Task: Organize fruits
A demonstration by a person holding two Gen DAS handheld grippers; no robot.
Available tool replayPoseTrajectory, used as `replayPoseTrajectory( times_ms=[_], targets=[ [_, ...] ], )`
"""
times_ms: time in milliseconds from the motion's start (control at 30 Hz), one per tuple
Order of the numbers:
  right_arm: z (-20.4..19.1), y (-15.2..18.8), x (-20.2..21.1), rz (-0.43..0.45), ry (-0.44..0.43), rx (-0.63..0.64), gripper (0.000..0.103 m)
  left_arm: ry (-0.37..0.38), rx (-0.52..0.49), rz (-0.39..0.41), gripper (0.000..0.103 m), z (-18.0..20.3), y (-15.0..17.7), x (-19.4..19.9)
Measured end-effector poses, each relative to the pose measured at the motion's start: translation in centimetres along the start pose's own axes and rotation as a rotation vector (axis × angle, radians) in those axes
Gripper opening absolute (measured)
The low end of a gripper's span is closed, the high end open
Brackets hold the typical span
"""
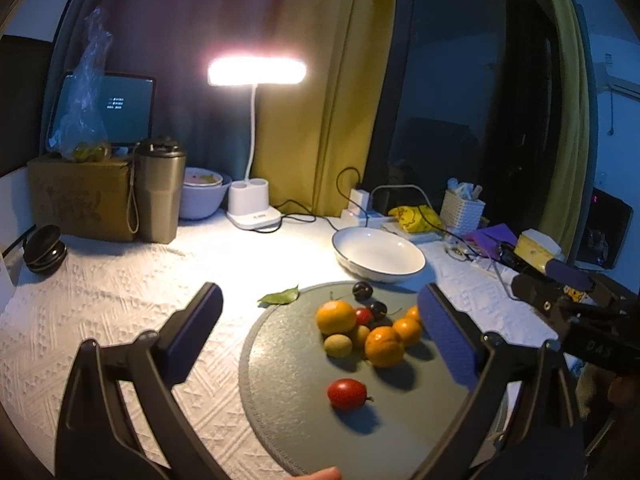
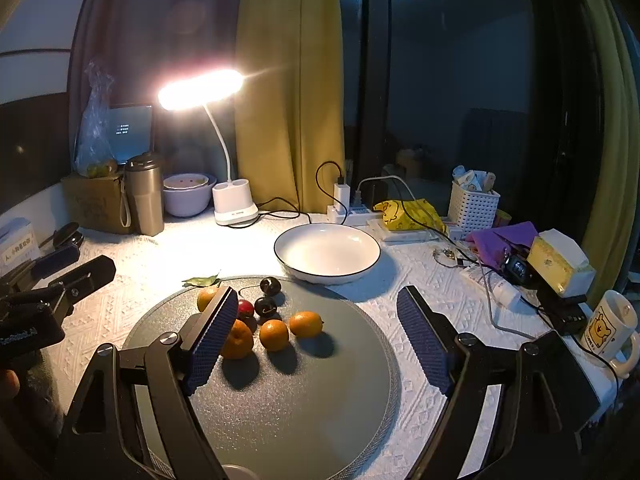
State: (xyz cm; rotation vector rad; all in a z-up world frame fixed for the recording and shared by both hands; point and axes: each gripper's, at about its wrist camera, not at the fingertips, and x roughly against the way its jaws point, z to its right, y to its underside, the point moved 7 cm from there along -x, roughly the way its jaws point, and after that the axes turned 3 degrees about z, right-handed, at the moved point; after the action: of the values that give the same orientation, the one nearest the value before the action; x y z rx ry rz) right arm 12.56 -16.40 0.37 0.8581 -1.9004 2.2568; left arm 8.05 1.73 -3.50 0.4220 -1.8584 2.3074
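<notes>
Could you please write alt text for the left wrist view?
The open left hand-held gripper hovers over a round grey mat holding oranges, cherries and a red tomato. Behind it sit an empty white bowl and a lit desk lamp.

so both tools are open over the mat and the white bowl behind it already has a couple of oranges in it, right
Not quite: the bowl holds nothing, as the right wrist view shows. The oranges lie on the mat with the other fruit. The rest stands: the left tool and right tool are both open over the mat.
</notes>
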Motion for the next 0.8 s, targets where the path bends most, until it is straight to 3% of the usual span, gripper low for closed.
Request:
replayPoseTrajectory(
  times_ms=[800],
  targets=[
    [0.04,0.04,0.00,0.000,-0.001,-0.005,0.085,0.030,-0.015,-0.021,0.099,0.56,0.41,-0.04]
  ],
)
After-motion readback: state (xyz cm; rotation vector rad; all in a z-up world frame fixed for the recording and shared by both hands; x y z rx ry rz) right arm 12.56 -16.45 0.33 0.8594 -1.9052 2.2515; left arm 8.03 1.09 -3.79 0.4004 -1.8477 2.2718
